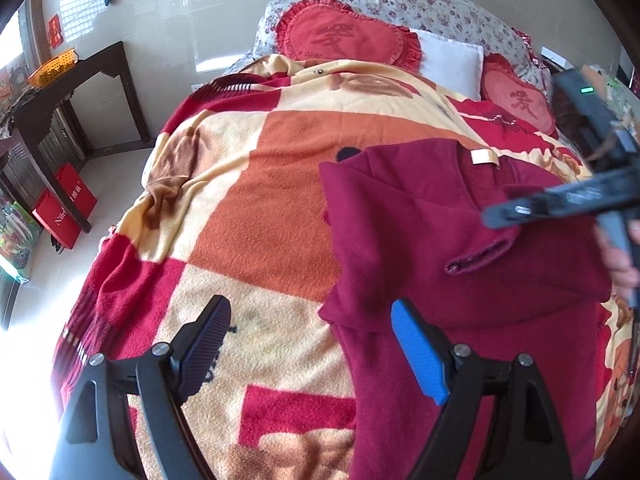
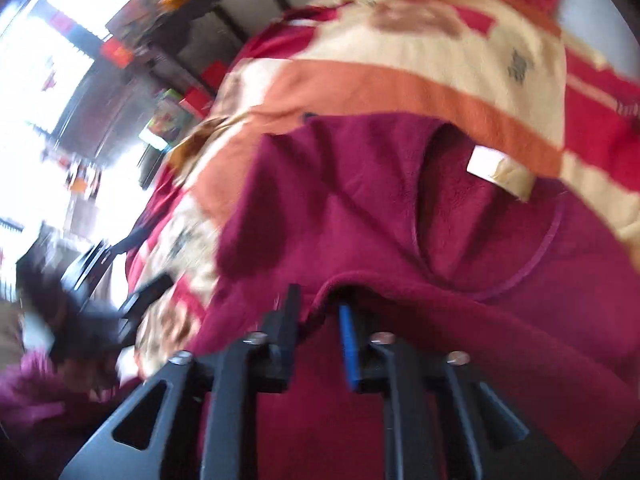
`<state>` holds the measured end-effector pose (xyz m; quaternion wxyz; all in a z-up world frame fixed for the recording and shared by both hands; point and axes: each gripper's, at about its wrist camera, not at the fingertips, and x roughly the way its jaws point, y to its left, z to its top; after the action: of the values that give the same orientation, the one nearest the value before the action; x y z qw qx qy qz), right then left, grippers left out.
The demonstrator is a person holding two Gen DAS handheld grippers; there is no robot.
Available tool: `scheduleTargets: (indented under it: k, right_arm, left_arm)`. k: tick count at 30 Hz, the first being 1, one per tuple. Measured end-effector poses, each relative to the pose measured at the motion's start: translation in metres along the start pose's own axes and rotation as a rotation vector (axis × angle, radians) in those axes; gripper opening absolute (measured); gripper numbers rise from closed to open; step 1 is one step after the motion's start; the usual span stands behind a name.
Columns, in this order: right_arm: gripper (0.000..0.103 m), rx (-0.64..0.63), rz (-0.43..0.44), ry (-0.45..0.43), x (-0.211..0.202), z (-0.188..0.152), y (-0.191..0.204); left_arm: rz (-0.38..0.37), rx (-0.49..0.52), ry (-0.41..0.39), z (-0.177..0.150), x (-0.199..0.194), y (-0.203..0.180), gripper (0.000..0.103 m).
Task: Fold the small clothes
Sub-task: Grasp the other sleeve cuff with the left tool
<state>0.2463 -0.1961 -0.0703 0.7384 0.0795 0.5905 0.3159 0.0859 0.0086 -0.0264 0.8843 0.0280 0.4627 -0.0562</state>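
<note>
A maroon fleece top [image 1: 420, 232] lies on the bed's patterned blanket [image 1: 260, 208], neck label [image 1: 482, 158] facing up and its left sleeve folded across the body. My left gripper [image 1: 312, 320] is open and empty, hovering at the garment's left edge. My right gripper [image 1: 496, 216] reaches in from the right over the chest. In the blurred right wrist view my right gripper [image 2: 320, 312] has its jaws a little apart around a raised fold of the top [image 2: 400, 216]; the grip itself is unclear.
Red heart cushions [image 1: 348, 36] and a white pillow [image 1: 448, 60] lie at the head of the bed. A dark wooden table [image 1: 72, 92] and red bags [image 1: 66, 204] stand on the floor to the left.
</note>
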Motion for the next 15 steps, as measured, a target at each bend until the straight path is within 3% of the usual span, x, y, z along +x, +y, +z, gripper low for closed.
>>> scheduleTargets:
  k: [3, 7, 9, 12, 15]
  right_arm:
    - [0.014, 0.142, 0.035, -0.111, 0.003, -0.001, -0.020]
    - [0.019, 0.187, 0.141, -0.266, -0.048, -0.040, -0.031]
    - [0.022, 0.205, 0.115, -0.324, -0.077, -0.064, -0.038]
    - [0.023, 0.240, 0.063, -0.418, -0.120, -0.113, -0.047]
    - [0.024, 0.284, -0.069, -0.468, -0.147, -0.164, -0.059]
  left_arm:
    - [-0.049, -0.005, -0.010, 0.005, 0.001, -0.005, 0.091]
    - [-0.127, -0.001, -0.036, 0.014, 0.009, -0.024, 0.092]
    - [-0.163, 0.047, -0.027, 0.019, 0.022, -0.042, 0.095]
    - [-0.124, 0.097, 0.002, 0.029, 0.045, -0.062, 0.095]
    - [-0.131, 0.077, 0.014, 0.037, 0.061, -0.072, 0.094]
